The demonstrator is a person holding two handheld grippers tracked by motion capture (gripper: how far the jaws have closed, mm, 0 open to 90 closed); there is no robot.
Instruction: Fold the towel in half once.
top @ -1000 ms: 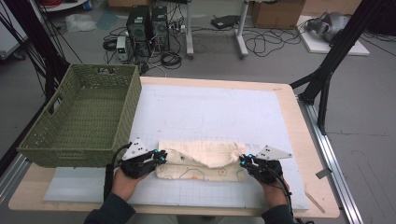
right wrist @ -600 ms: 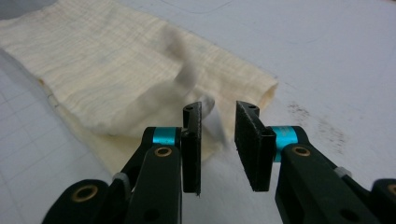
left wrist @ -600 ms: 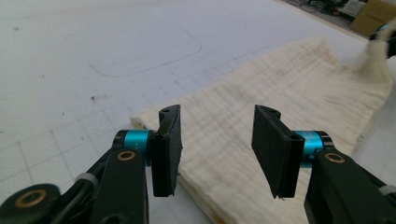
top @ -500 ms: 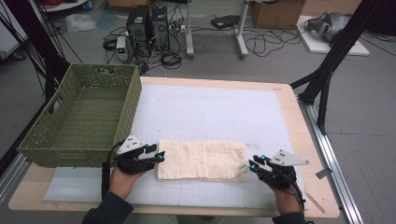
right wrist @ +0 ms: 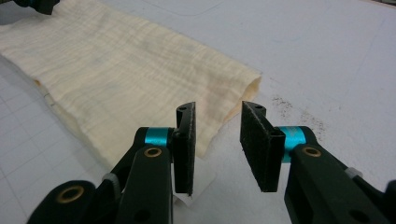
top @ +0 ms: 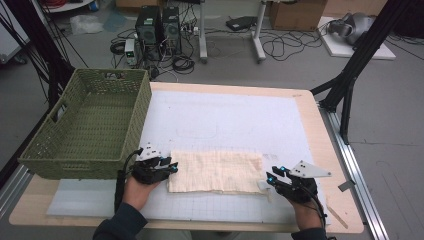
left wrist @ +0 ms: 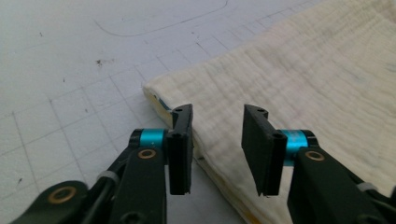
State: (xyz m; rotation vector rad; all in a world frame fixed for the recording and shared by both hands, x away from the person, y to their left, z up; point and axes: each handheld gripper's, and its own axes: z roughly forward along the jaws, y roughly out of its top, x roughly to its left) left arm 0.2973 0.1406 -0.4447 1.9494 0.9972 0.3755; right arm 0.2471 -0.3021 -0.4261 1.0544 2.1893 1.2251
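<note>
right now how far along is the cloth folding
Done: the cream cloth lies folded into a flat strip on the white mat. In hand: nothing is gripped; the left hand-held gripper sits open over one short end after closing a little, and the right hand-held gripper, just opened, sits off the other end. Left: probably another fold, then likely into the green basket, which holds no cloth.
</note>
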